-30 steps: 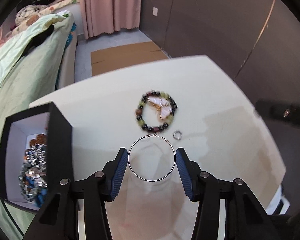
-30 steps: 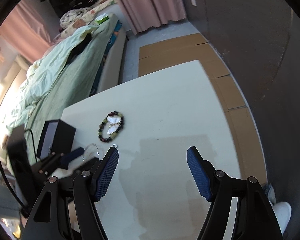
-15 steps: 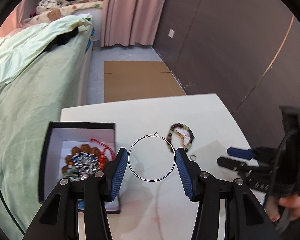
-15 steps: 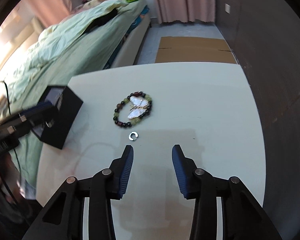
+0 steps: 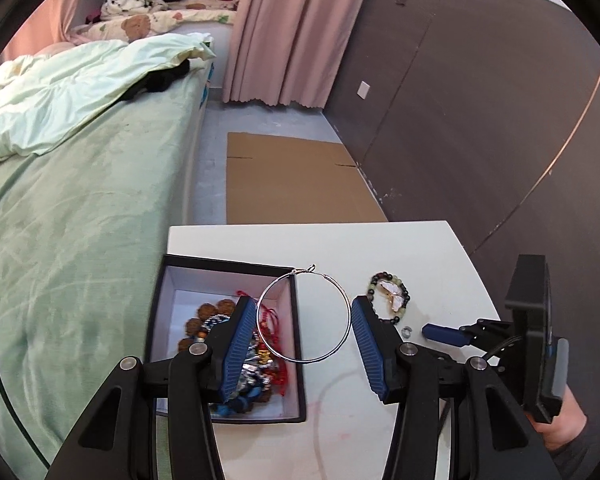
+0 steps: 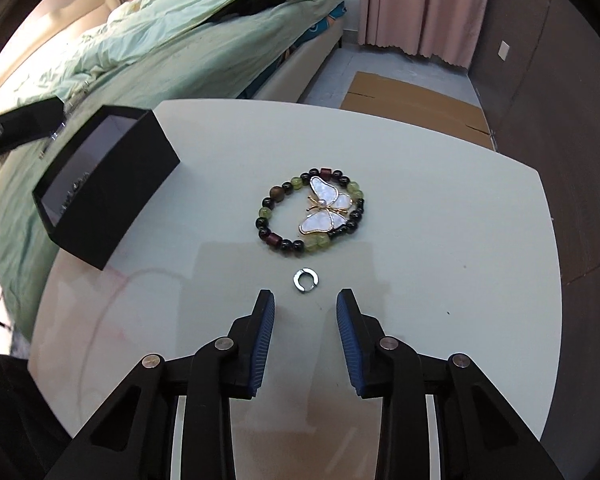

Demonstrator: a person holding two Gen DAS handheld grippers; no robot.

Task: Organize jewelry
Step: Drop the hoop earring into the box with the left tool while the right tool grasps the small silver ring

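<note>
My left gripper (image 5: pixel 304 316) is shut on a large silver hoop earring (image 5: pixel 342 300) and holds it above the right edge of the open black jewelry box (image 5: pixel 162 300), which holds several bead pieces. My right gripper (image 6: pixel 305 312) is open and empty, low over the table, just short of a small silver ring (image 6: pixel 305 280). Beyond the ring lies a beaded bracelet (image 6: pixel 274 236) with a white butterfly brooch (image 6: pixel 326 208) inside it. The box also shows in the right wrist view (image 6: pixel 140 168). The right gripper shows at the right of the left wrist view (image 5: pixel 440 330).
The white table (image 6: pixel 440 240) stands beside a bed with a green cover (image 5: pixel 60 220). Flat cardboard (image 5: pixel 292 176) lies on the floor beyond the table. A dark wall (image 5: pixel 480 100) runs along the right.
My left gripper has lifted the hoop off the table and carried it left over the box. My right gripper has narrowed its jaws and moved in close to the small ring.
</note>
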